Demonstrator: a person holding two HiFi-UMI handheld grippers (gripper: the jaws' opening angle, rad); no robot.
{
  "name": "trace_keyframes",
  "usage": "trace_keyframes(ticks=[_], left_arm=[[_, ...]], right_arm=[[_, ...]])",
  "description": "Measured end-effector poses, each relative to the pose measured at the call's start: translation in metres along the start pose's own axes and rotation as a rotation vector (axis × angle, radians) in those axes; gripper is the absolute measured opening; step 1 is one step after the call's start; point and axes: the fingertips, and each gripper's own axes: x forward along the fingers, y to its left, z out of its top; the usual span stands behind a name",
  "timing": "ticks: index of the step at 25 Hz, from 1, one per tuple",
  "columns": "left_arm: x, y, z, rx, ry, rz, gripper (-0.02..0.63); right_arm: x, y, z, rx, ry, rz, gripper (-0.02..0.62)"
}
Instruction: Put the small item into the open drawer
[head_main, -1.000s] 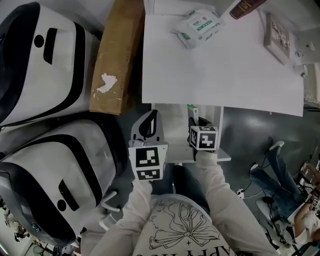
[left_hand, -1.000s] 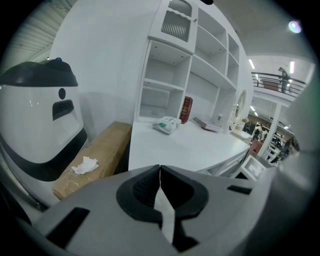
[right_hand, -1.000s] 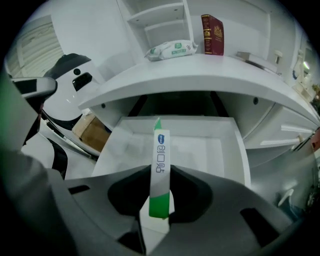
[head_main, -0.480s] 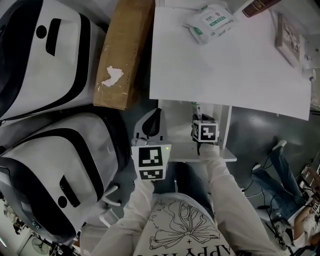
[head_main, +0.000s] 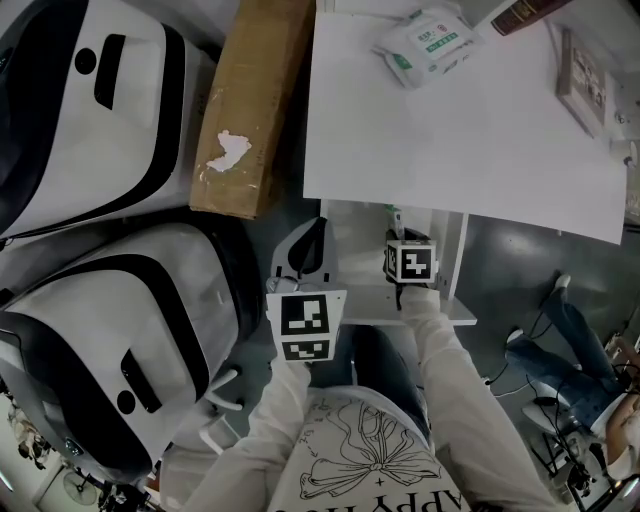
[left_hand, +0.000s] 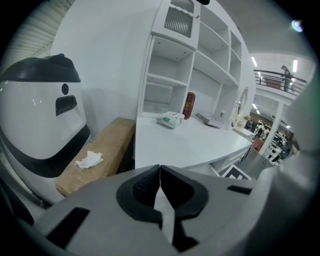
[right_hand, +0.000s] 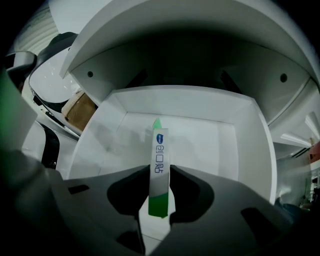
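Over the drawer (right_hand: 202, 145): right tongs (right_hand: 159, 176) are clamped on the small item (right_hand: 160, 150), a slim green-and-white pack, with its tip pointing at the drawer floor.
Left tongs (left_hand: 160, 176): pinched together with nothing in them, just left of the drawer and outside it.
Doing it well: I'd lower until the item nearly touches the drawer floor, then ease open so it doesn't bounce out.

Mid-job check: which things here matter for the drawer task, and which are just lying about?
In the job: right gripper, shut on the slim green-and-white item; open drawer.
Lying about: wipes pack, cardboard box, dark red book; left gripper shut, empty.
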Motion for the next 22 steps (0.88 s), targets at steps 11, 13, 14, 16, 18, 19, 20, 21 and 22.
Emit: trace_keyframes(ticks=[11,13,14,16,18,19,20,21,22], left_arm=[[-0.014,-0.001,0.018,-0.002,-0.044,0.014,0.006],[-0.019,-0.004,0.025,0.000,-0.059,0.015,0.006],[-0.022,-0.006,0.029,0.002,-0.068,0.015,0.006],[-0.029,-0.011,0.039,0.005,-0.089,0.016,0.006],[-0.037,-0.016,0.050,0.009,-0.115,0.018,0.006],[-0.042,-0.019,0.056,0.013,-0.129,0.020,0.006],[-0.047,-0.023,0.062,0.017,-0.143,0.021,0.006],[-0.052,-0.026,0.067,0.021,-0.155,0.022,0.006],[-0.058,-0.030,0.072,0.023,-0.168,0.022,0.006]], right_arm=[[-0.040,0.002,0.022,0.040,-0.144,0.018,0.121],[-0.055,0.005,0.029,0.035,-0.178,0.017,0.121],[-0.063,0.006,0.033,0.035,-0.198,0.018,0.117],[-0.082,0.007,0.041,0.039,-0.241,0.020,0.098],[-0.104,0.009,0.050,0.043,-0.291,0.023,0.089],[-0.116,0.011,0.054,0.044,-0.319,0.026,0.084],[-0.128,0.013,0.059,0.047,-0.349,0.031,0.078],[-0.141,0.015,0.063,0.050,-0.379,0.039,0.075],[-0.154,0.017,0.067,0.052,-0.409,0.047,0.074]])
